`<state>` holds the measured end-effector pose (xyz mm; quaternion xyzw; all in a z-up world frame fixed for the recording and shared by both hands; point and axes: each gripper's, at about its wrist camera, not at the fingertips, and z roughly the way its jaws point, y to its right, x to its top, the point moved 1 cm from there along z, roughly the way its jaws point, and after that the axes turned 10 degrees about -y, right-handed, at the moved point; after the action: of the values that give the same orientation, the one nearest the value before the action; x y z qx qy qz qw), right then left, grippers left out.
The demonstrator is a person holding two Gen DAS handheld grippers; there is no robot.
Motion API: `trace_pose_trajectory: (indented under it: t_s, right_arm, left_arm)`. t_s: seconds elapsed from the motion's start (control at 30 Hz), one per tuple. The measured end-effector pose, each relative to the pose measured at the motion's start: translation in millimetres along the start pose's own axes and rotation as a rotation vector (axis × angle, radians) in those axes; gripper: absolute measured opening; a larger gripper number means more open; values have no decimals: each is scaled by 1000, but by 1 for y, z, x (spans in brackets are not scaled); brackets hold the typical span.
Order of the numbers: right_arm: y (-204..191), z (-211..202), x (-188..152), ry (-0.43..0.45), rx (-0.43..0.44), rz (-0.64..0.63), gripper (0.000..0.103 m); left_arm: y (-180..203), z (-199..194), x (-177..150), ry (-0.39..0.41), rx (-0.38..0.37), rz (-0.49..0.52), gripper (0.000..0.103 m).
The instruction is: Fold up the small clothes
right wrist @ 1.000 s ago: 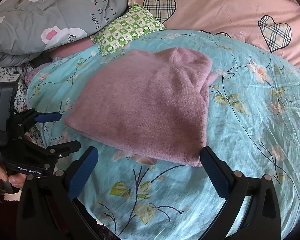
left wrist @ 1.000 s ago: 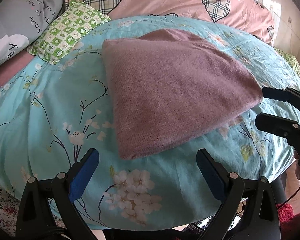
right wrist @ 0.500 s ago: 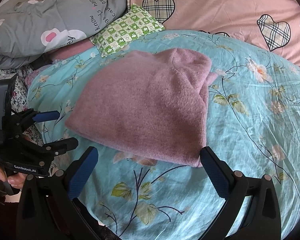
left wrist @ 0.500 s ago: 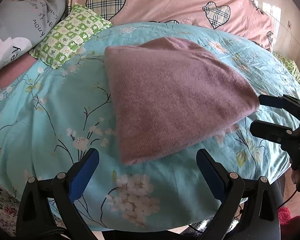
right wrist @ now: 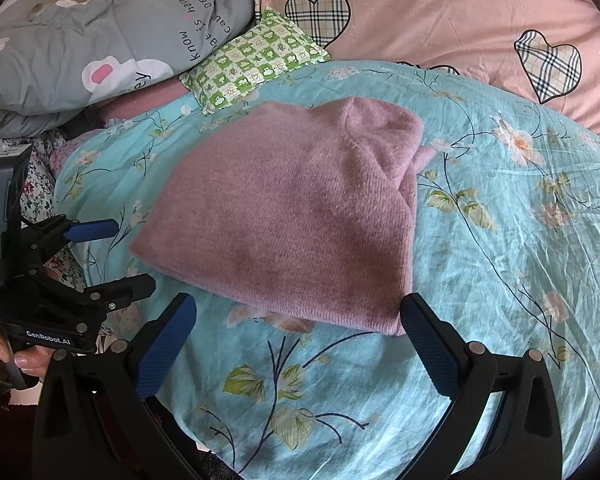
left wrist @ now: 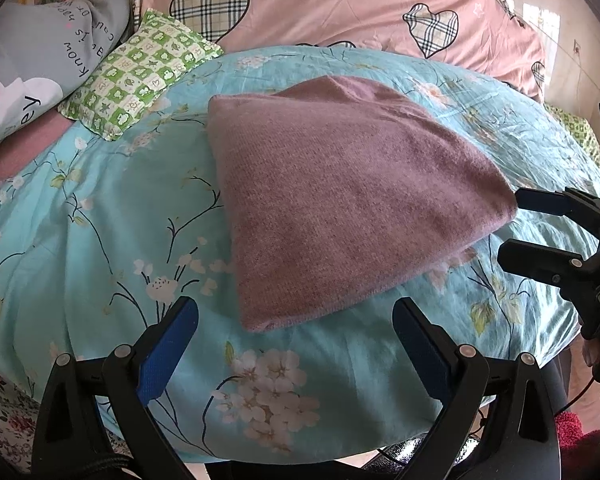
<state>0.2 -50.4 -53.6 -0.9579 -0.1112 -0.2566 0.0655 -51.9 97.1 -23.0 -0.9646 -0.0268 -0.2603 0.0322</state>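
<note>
A mauve knitted garment (left wrist: 340, 208) lies folded flat on the turquoise floral bedspread (left wrist: 100, 240); it also shows in the right wrist view (right wrist: 292, 220), with a bunched part at its far right corner. My left gripper (left wrist: 296, 336) is open and empty, just short of the garment's near corner. My right gripper (right wrist: 298, 334) is open and empty at the garment's near edge, its right fingertip (right wrist: 416, 316) by the corner. Each gripper shows in the other's view, the right one (left wrist: 512, 224) and the left one (right wrist: 128, 256), both open beside the garment.
A green checked pillow (left wrist: 140, 76), a grey printed pillow (right wrist: 100, 48) and a pink quilt with plaid hearts (left wrist: 340, 12) lie at the back of the bed. The bed's near edge runs just under both grippers.
Both grippers have drawn back slightly from the garment, staying open. The garment has not moved.
</note>
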Motion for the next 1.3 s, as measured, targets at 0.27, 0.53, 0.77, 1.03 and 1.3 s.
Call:
trace_pose_trajectory:
  t_s: [0.27, 0.53, 0.77, 1.03, 1.3]
  right_arm:
    - [1, -1, 0, 1, 0, -2, 102]
    - [-2, -5, 4, 8, -4, 12, 102]
    - [2, -7, 5, 20, 0, 35, 102]
    - [3, -5, 7, 20, -2, 29, 102]
    - [3, -5, 7, 19, -3, 27, 102]
  left_arm:
    - [-2, -2, 1, 2, -4, 7, 98]
    - [-2, -1, 3, -2, -7, 12, 98]
    - [-3, 0, 8, -8, -10, 14, 98]
    - [-5, 1, 11, -10, -28, 11, 98]
    - [-5, -4, 14, 6, -21, -4, 98]
